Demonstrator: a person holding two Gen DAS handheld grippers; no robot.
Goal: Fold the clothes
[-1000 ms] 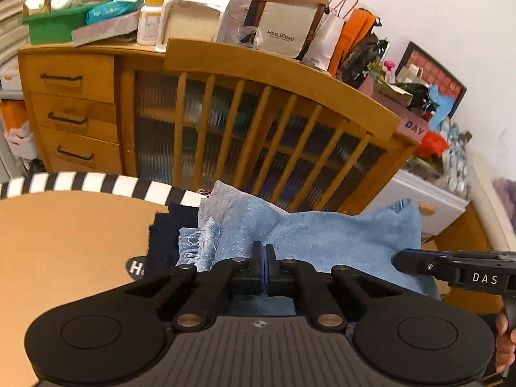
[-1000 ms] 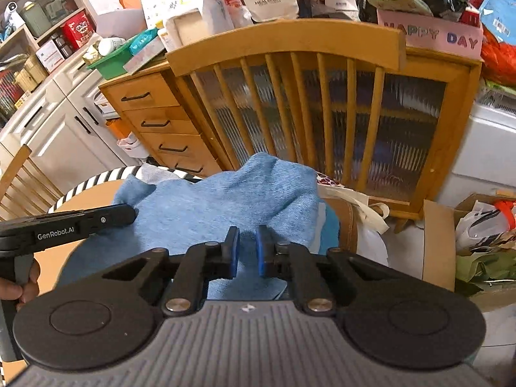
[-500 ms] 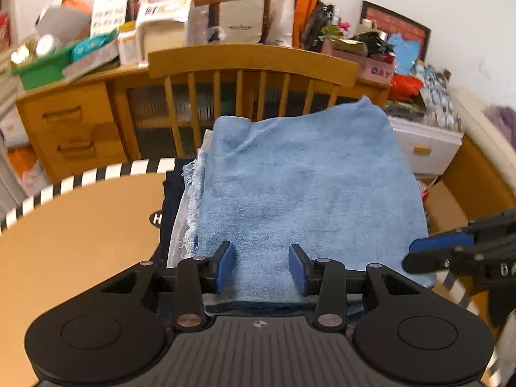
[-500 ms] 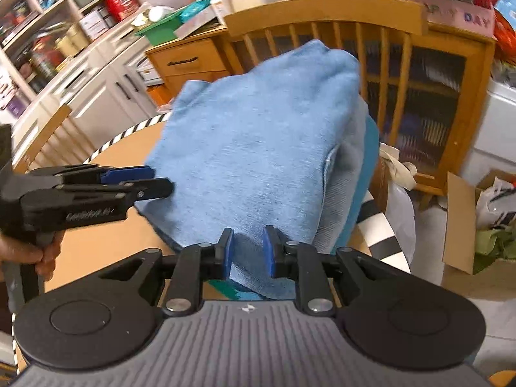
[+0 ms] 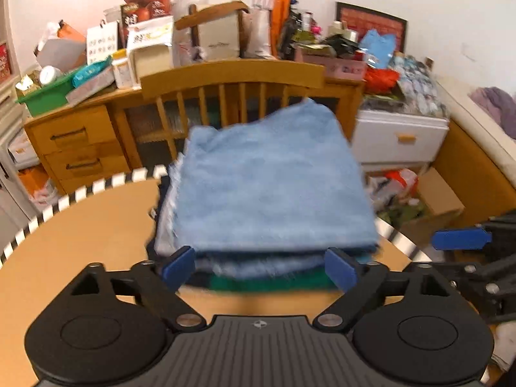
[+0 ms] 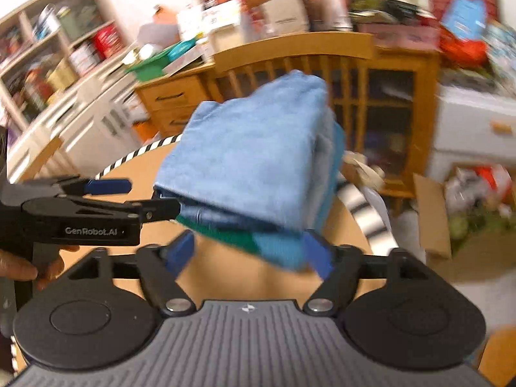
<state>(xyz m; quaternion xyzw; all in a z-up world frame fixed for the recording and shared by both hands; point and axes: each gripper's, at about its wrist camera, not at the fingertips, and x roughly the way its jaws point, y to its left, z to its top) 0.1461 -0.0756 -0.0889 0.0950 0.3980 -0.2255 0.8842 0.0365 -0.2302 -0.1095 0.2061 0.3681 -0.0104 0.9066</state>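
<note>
Cluttered wooden sideboard [image 5: 77,142] and a spindle-backed wooden chair [image 5: 232,79] fill the background behind a round tan table with a black-and-white striped rim [image 5: 80,258].

Left wrist view: a stack of folded clothes, topped by a light blue terry garment [image 5: 271,187], lies at the table's far edge, just before the chair. Darker blue and green layers [image 5: 274,282] show beneath it at the near side (edges blurred). The left gripper [image 5: 259,267] has just been opening; its blue-padded fingers [image 5: 179,266] now stand wide apart, flanking the near edge of the stack, with nothing clamped between them. The right gripper [image 5: 461,242] enters from the right edge of the frame, beside the stack.

Right wrist view: the same stack [image 6: 254,158] sits toward the table's far right edge, the green layer [image 6: 225,235] protruding at its near corner. The right gripper [image 6: 250,251] has likewise just been opening; its fingers [image 6: 317,254] are spread wide, holding nothing, with the stack's near corner between them. The left gripper [image 6: 138,198], held by a hand [image 6: 22,266], reaches the stack's left corner; whether it touches cannot be told.
</note>
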